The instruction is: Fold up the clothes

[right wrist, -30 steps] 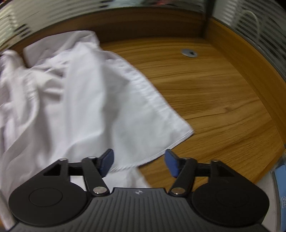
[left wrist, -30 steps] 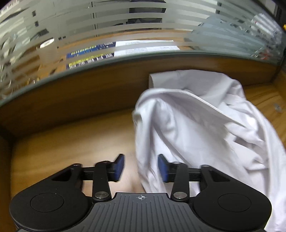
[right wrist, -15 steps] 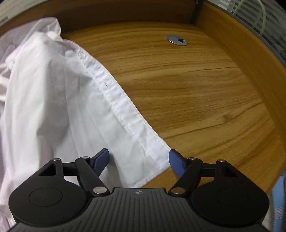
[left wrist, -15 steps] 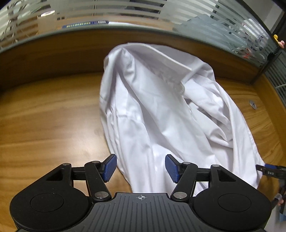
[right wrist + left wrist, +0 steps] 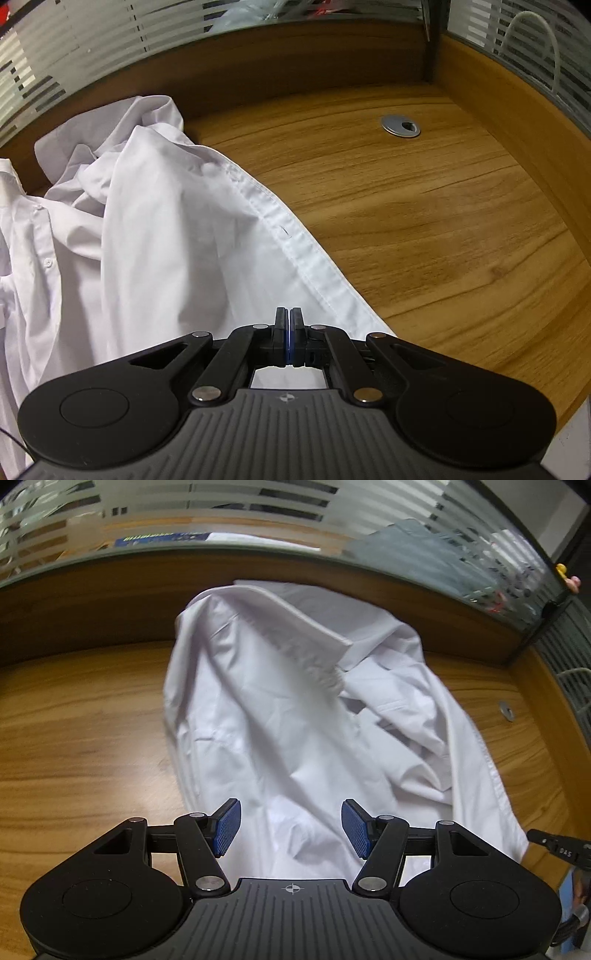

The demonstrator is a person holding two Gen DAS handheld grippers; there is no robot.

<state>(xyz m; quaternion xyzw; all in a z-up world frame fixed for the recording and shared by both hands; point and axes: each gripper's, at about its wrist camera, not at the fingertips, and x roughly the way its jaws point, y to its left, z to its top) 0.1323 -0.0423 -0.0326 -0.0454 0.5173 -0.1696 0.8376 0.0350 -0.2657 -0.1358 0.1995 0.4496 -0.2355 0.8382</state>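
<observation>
A crumpled white shirt (image 5: 295,720) lies on the wooden desk (image 5: 74,757), its collar (image 5: 295,613) toward the back panel. My left gripper (image 5: 291,825) is open above the shirt's near edge, with cloth showing below between the blue pads (image 5: 227,827). In the right wrist view the shirt (image 5: 155,258) fills the left half, its button placket running diagonally down to my right gripper (image 5: 289,321). That gripper is shut on the shirt's lower front corner, the pads pressed together. Its black tip (image 5: 546,840) also shows at the right edge of the left wrist view, at the shirt's corner.
A wooden back panel (image 5: 295,74) topped by striped frosted glass (image 5: 258,502) closes the desk behind and to the right. A metal cable grommet (image 5: 401,126) sits in the bare wood to the right of the shirt. More bare desk lies left of the shirt.
The right jaws have closed on the shirt's hem corner that lay between them. The left gripper has slid along the near edge of the shirt and its jaws stand slightly wider.
</observation>
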